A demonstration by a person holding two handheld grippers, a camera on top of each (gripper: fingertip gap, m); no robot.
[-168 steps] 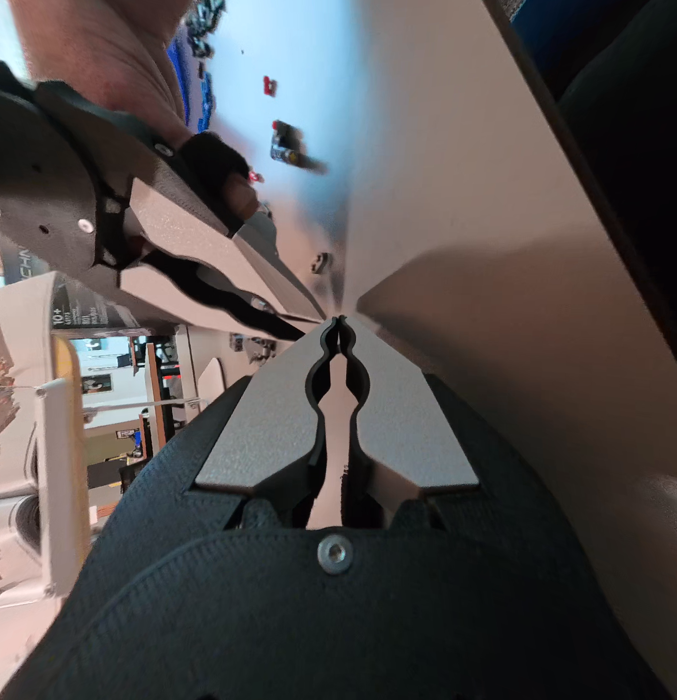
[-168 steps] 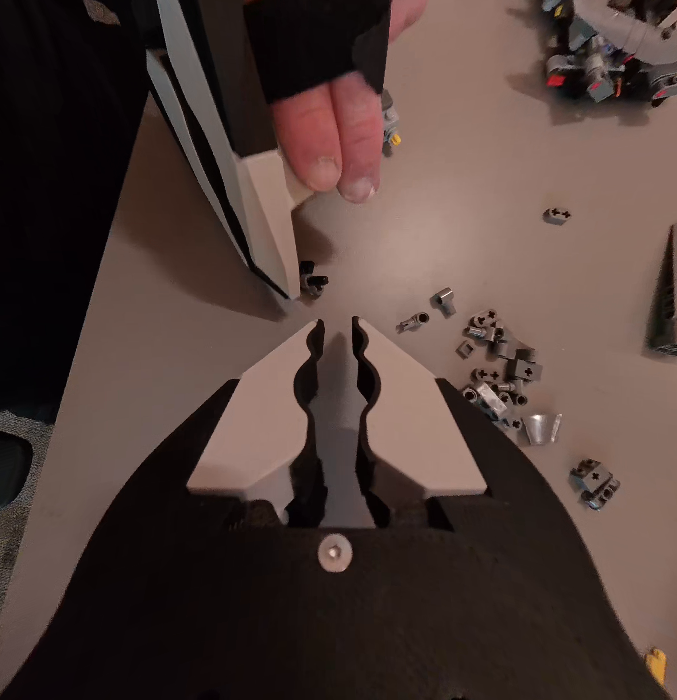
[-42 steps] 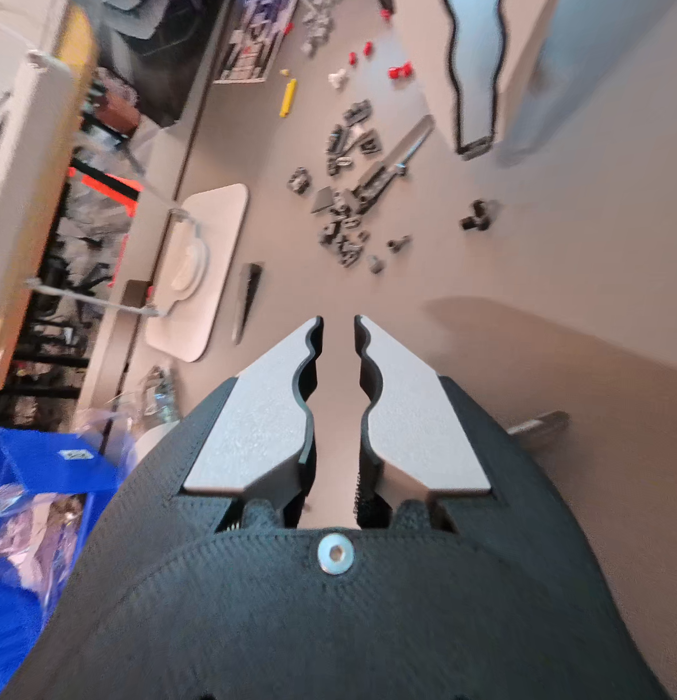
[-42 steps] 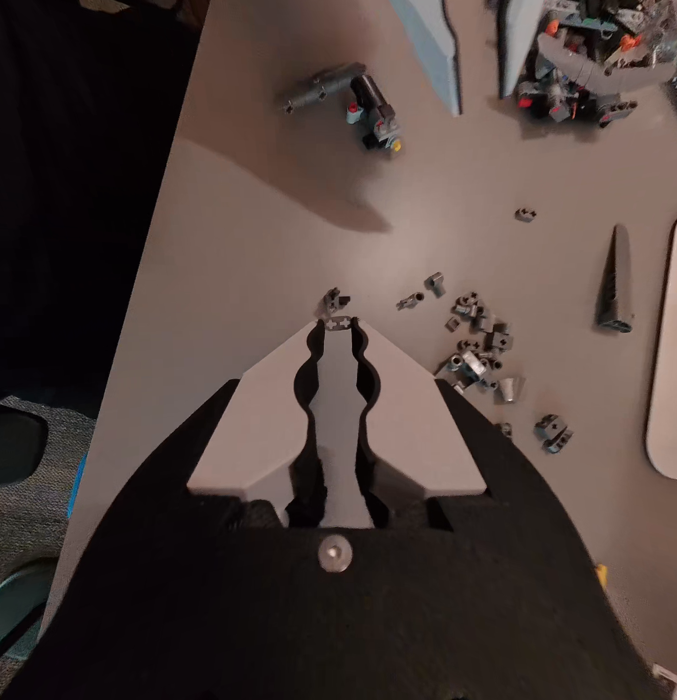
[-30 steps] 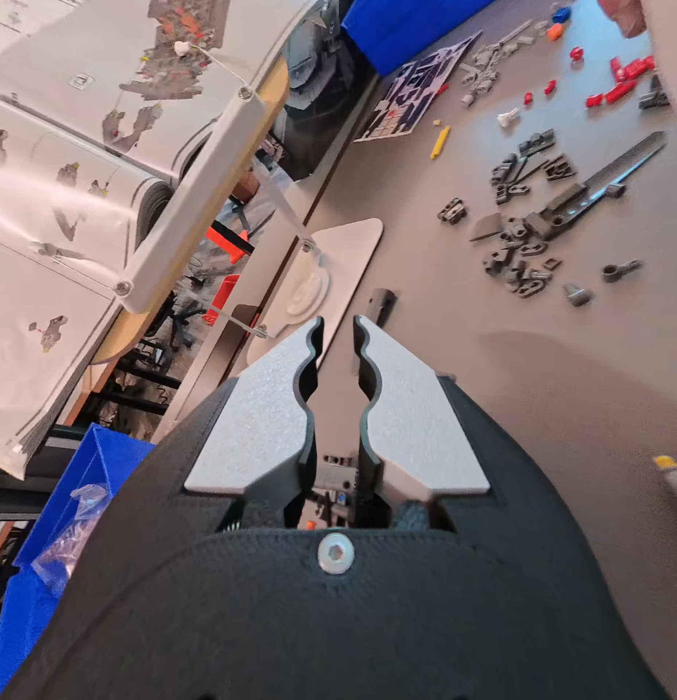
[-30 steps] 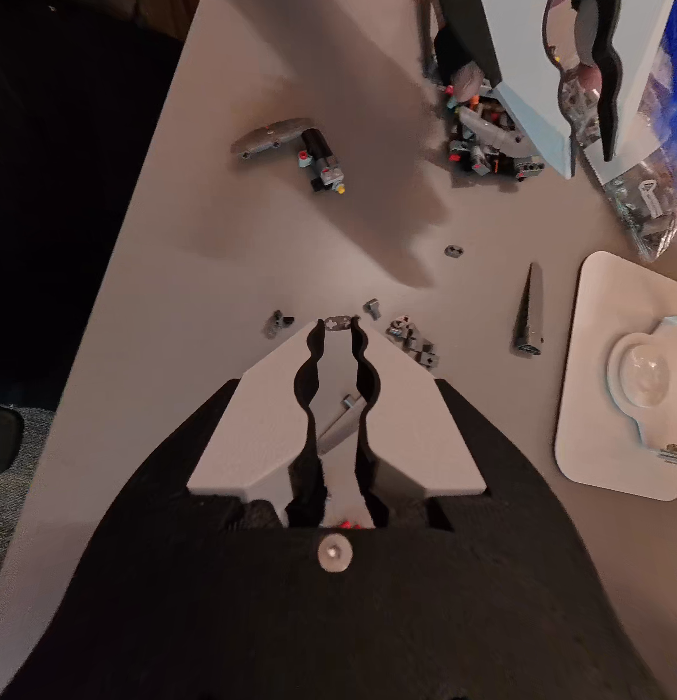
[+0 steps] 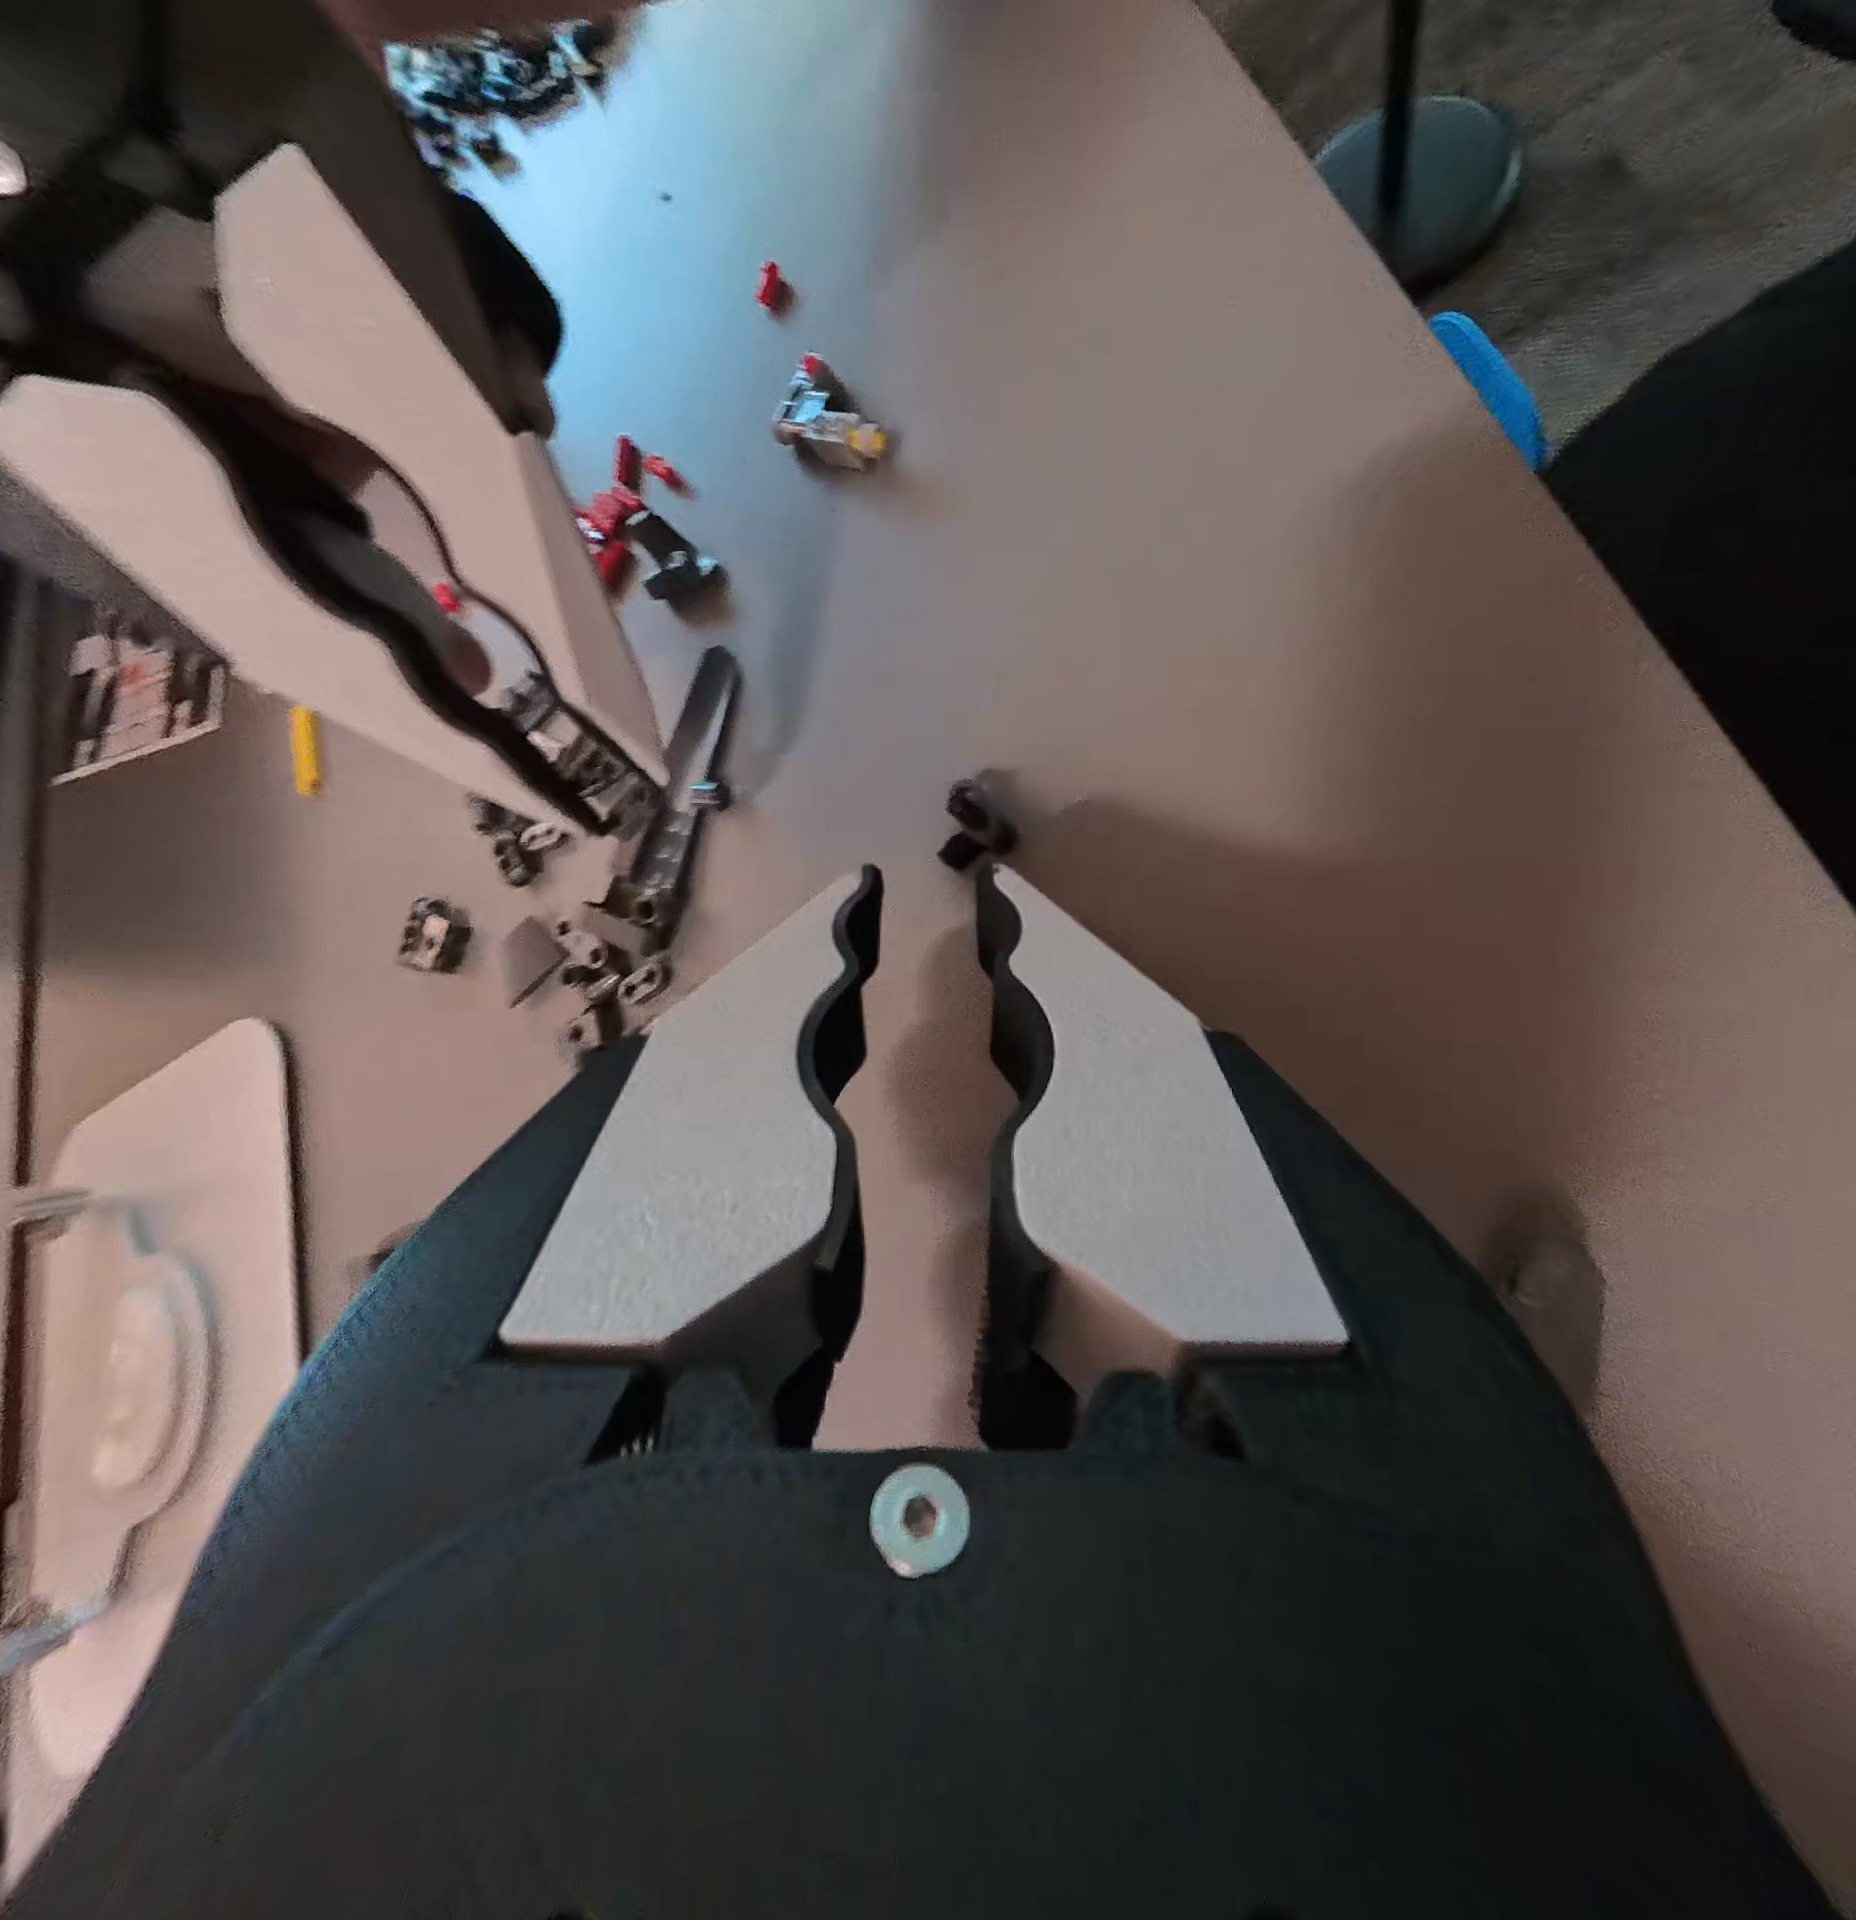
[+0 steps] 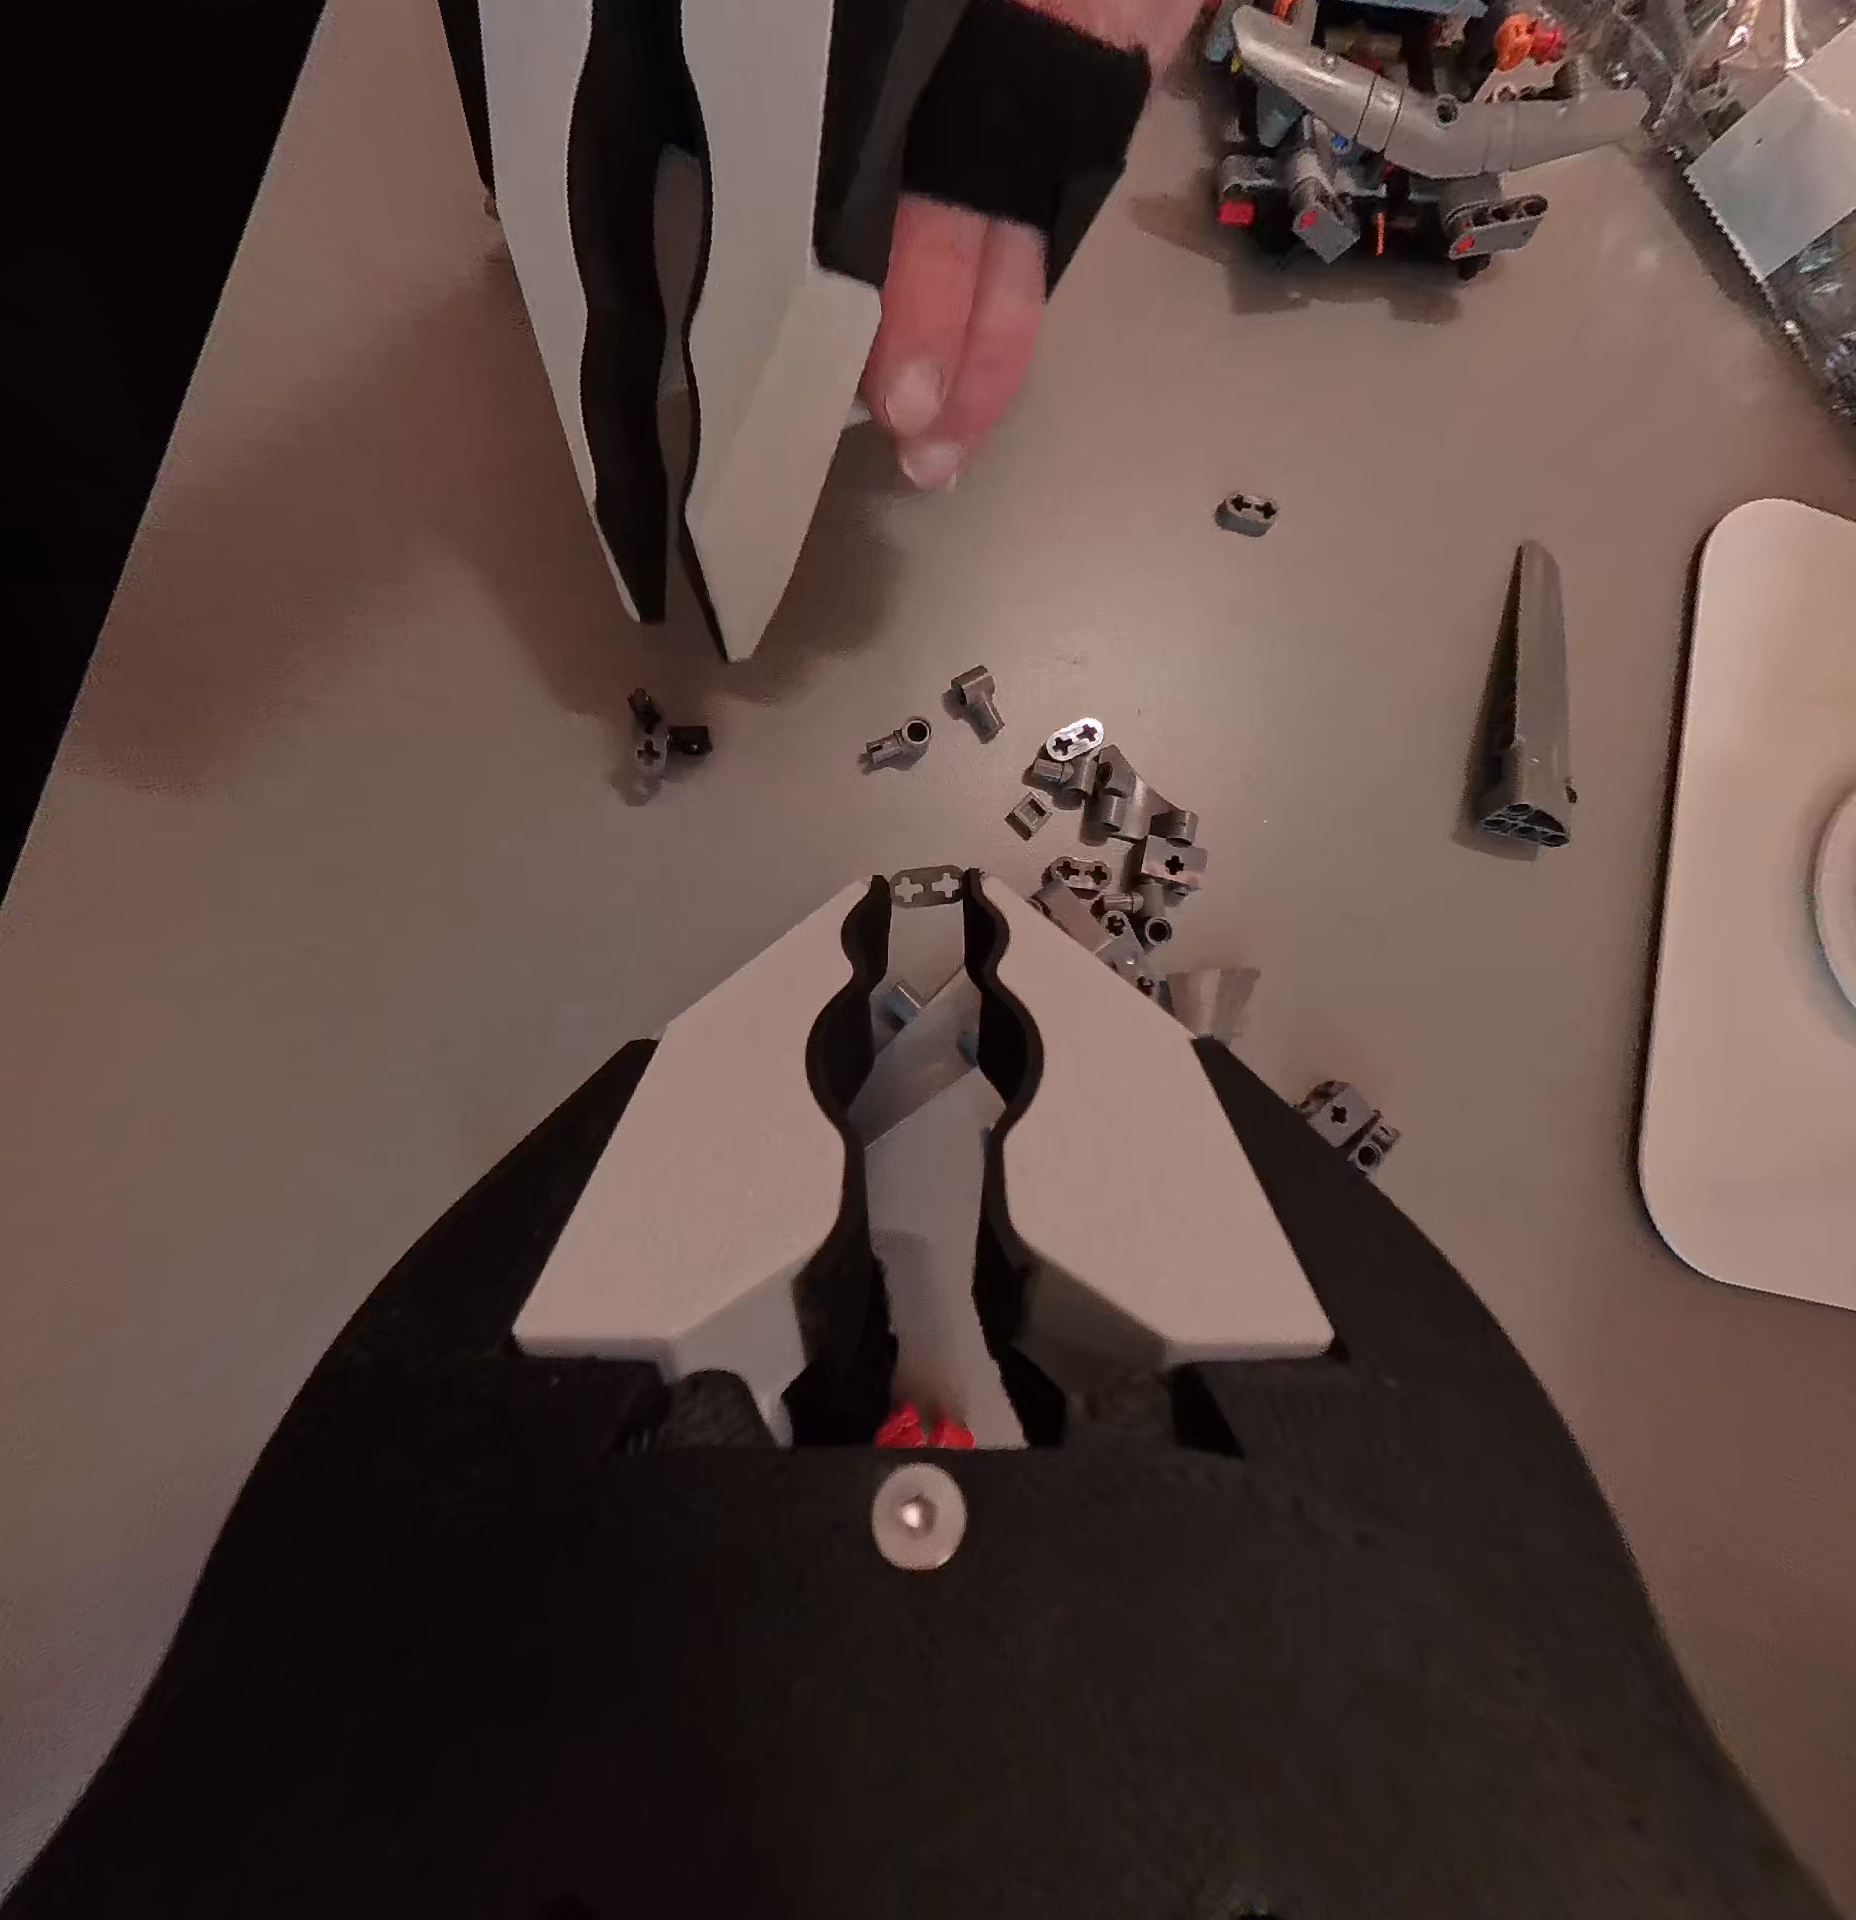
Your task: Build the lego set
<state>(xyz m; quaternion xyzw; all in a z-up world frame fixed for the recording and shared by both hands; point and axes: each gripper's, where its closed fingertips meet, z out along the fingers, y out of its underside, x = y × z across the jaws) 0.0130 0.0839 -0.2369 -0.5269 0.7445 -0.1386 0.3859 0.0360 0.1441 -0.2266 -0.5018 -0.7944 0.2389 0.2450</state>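
My right gripper (image 8: 929, 883) is shut on a small flat grey link (image 8: 929, 889) with two cross holes, pinched end to end between the fingertips, above the table. My left gripper (image 7: 929, 878) is open and empty, low over the table. A small dark connector piece (image 7: 976, 821) lies just past its right fingertip. In the right wrist view the left gripper (image 8: 685, 623) hangs tips-down just above that same dark piece (image 8: 659, 743), held by a gloved hand (image 8: 945, 343). The right gripper also shows blurred in the left wrist view (image 7: 612, 800).
A pile of small grey pieces (image 8: 1121, 852) lies right of my right fingertips, with a grey beam (image 8: 919, 1070) under the jaws. A long dark tapered panel (image 8: 1521, 707), a white base plate (image 8: 1776, 935), a part-built model (image 8: 1423, 135), and red pieces (image 7: 617, 509) lie around. The table edge (image 8: 207, 416) runs at the left. Some 7 cm of space lies between my two pairs of fingers.
The left gripper swung back from the far side of the table down to the small dark piece, and its jaws stand a little wider. The right gripper kept the grey link and moved little.
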